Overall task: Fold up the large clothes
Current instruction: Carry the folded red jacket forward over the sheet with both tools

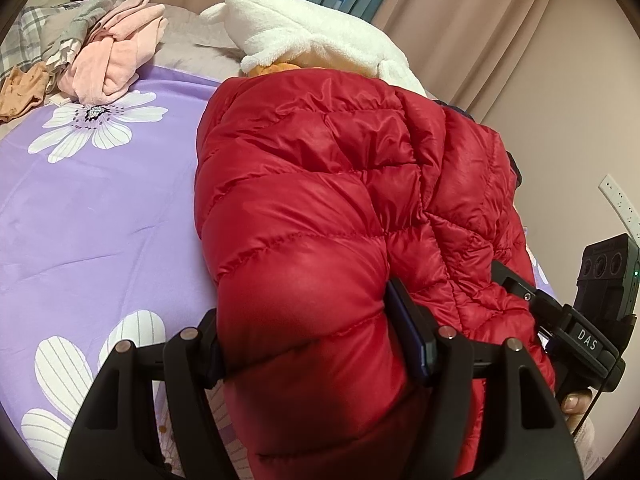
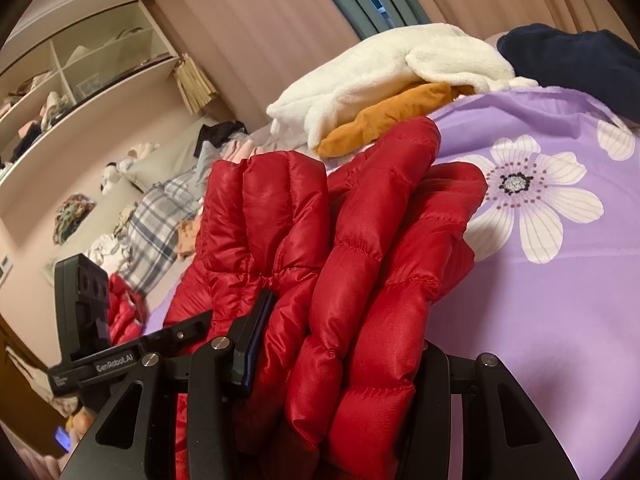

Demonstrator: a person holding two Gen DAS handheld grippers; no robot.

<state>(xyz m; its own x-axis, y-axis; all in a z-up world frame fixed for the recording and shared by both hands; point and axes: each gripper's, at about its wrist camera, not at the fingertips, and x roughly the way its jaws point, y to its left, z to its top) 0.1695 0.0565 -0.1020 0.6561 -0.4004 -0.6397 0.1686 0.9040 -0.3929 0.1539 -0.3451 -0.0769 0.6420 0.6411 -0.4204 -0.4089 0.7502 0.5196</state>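
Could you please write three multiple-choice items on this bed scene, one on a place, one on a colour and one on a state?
1. Where does the white fleece garment lie?
A. beyond the red puffer jacket
B. inside the wall shelves
C. on the floor

2. What colour is the bedsheet?
A. green with stripes
B. purple with white flowers
C. plain grey

3. What is the state of the left gripper?
A. open over bare sheet
B. closed on the jacket
C. holding a pink garment

Answers: 1 A, the fleece shows past the jacket's far edge; 2 B, lilac cloth with large white blooms; 3 B, both fingers press the red padding between them.
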